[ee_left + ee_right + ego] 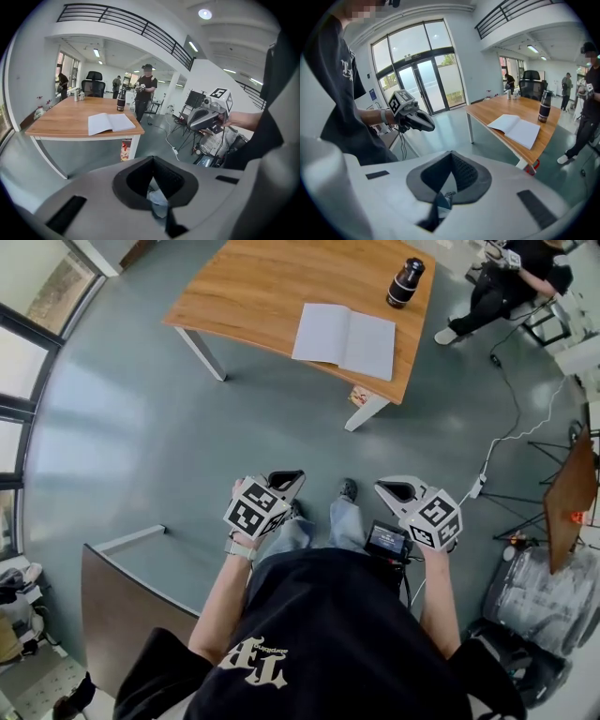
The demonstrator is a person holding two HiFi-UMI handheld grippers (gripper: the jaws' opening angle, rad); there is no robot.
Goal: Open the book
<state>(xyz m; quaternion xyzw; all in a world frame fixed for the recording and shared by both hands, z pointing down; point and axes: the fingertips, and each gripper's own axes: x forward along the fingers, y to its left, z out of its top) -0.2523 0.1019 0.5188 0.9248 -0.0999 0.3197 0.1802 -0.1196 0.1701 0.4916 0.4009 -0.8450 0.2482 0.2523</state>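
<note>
the left gripper (286,479) has its jaws together, the dark pads meeting at the tip with nothing between them. the right gripper (398,490) is the same: jaws closed and empty. both are held low in front of the person's waist, side by side but apart from each other. each has its marker cube turned up toward the head camera, and both point forward and down over the grey floor (141,427). a small black device with a lit screen (386,540) sits at the waist just beside the right gripper. one shoe (348,488) shows on the floor between the two grippers.

the book (344,339) is well ahead of both grippers and touched by neither. it lies on a wooden table (253,287), already open and flat, white pages up, near the table's front edge toward its right corner. a dark bottle (405,283) stands upright on the same table behind the book, apart from it.

past the table's far right corner is another person in black (511,277). a white cable (525,432) runs over the floor to a power strip (475,487), which lies to the right of the right gripper. a darker tabletop (112,606) stands at the person's left side.
</note>
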